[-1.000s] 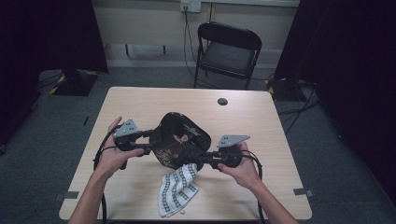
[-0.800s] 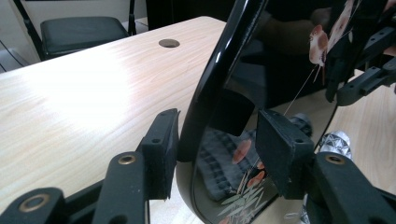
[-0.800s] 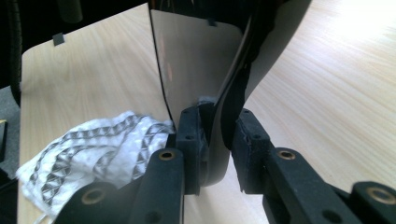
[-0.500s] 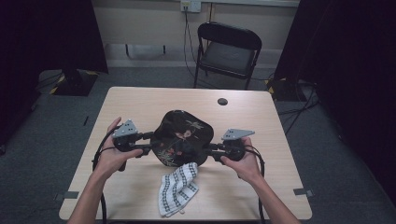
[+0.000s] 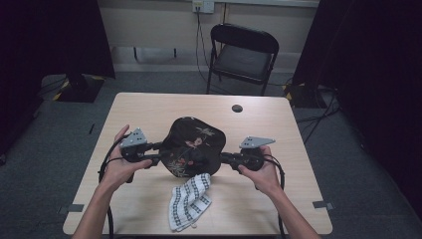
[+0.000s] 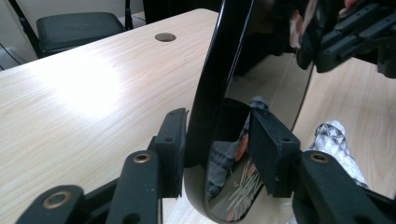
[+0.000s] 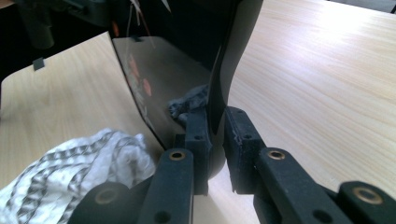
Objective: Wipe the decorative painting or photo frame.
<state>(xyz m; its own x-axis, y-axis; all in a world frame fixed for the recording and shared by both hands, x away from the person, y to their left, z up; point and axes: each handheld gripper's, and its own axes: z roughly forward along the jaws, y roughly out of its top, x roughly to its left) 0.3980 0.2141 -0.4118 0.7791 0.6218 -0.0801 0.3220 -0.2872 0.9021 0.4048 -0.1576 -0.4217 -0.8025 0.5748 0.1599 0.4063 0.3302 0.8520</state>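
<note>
A black lacquered plate point(image 5: 194, 147) with a floral pattern hangs above the table, held by its two opposite rims. My left gripper point(image 5: 159, 155) is on its left rim and my right gripper point(image 5: 225, 158) on its right rim. In the left gripper view the rim of the plate point(image 6: 210, 70) stands between the jaws of the left gripper point(image 6: 217, 140), both pads against it. In the right gripper view the right gripper point(image 7: 217, 126) pinches the plate's thin edge point(image 7: 229, 46). Both pairs of jaws have just been closing on the plate.
A white cloth with a black pattern point(image 5: 191, 199) lies crumpled on the wooden table point(image 5: 149, 109) under the plate's near edge. A small dark round disc point(image 5: 237, 108) sits near the far edge. A black folding chair point(image 5: 244, 55) stands behind the table.
The plate has tipped between the grippers, so its patterned face now shows more fully from above. The right hand has shifted slightly to the right. The cloth has not moved.
</note>
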